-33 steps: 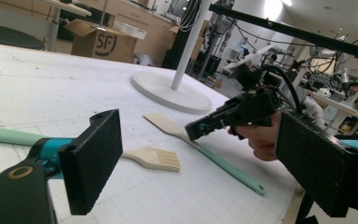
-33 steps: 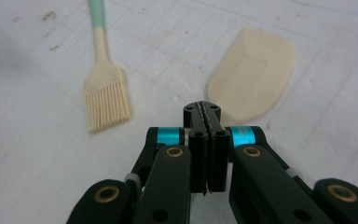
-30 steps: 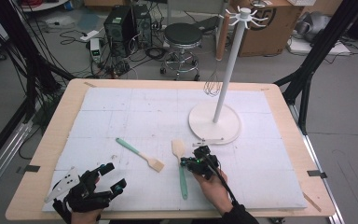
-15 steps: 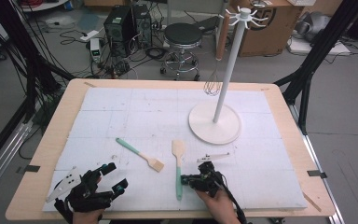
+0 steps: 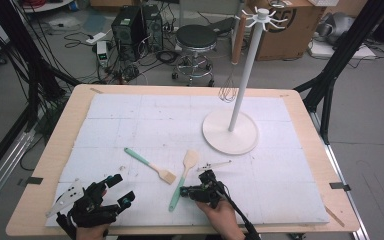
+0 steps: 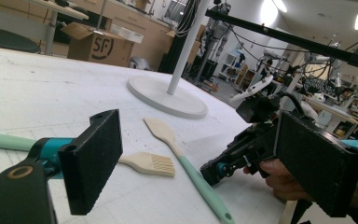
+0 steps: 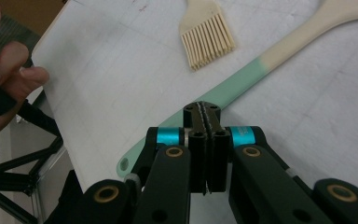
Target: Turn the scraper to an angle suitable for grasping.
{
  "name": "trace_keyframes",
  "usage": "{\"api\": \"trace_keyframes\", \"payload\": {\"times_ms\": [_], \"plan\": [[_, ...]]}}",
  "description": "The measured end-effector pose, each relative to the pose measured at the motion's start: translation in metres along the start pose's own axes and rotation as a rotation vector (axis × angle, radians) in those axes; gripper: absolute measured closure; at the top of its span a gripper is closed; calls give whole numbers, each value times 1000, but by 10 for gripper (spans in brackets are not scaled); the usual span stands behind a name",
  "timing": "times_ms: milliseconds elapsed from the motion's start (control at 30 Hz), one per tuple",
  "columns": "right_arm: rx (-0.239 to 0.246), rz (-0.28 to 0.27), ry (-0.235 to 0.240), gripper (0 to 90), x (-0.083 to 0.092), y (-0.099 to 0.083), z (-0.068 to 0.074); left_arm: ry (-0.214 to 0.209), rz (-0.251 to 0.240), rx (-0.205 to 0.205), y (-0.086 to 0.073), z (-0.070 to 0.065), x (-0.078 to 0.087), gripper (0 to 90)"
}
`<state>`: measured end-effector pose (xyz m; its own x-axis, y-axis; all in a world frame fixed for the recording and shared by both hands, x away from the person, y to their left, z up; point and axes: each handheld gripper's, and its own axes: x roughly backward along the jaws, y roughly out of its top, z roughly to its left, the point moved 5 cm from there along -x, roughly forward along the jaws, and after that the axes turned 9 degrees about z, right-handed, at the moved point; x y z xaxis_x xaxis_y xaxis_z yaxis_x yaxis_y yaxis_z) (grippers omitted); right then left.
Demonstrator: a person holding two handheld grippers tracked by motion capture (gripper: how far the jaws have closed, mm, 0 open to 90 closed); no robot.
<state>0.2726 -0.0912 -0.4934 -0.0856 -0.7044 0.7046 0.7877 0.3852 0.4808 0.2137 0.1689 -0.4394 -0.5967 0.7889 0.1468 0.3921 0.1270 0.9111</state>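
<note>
1. My right gripper (image 5: 184, 190) sits near the front edge of the white mat (image 5: 130, 120), held in my right hand (image 5: 223, 216). In its own view, its gripper (image 7: 207, 109) has the two black jaws pressed flat together with nothing between them.

2. Just past those closed tips lies a spatula (image 7: 242, 79) with a mint-green handle and a pale wooden blade. The handle runs slantwise under the tips. I cannot tell whether the tips touch it or hang just above it.

3. In the high view the spatula (image 5: 182, 180) lies just to the left of my right gripper, blade pointing away from me toward the stand.

4. A pastry brush (image 5: 150, 165) with a mint handle and pale bristles lies beyond the spatula, on the side toward my left hand. Its bristles (image 7: 207, 39) sit near the spatula's handle but apart from it.

5. My left gripper (image 5: 115, 190) rests at the front left of the mat. Its jaws stand wide apart and empty. In its own view the brush and spatula lie on the mat between and beyond its pads (image 6: 93, 158).

6. A white stand (image 5: 230, 132) with a round base rises well beyond both grippers. A wire whisk (image 5: 228, 90) hangs from its top.
</note>
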Motion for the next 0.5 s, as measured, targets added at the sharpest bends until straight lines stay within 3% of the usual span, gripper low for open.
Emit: {"api": "trace_keyframes", "payload": {"times_ms": [333,500], "plan": [[-29,7,38,895,-9,9,2,2,1,-4,0,0,1,159],[-85,-79,59,895,2,23,-10,6,-2,1,1,2,1,158]]}}
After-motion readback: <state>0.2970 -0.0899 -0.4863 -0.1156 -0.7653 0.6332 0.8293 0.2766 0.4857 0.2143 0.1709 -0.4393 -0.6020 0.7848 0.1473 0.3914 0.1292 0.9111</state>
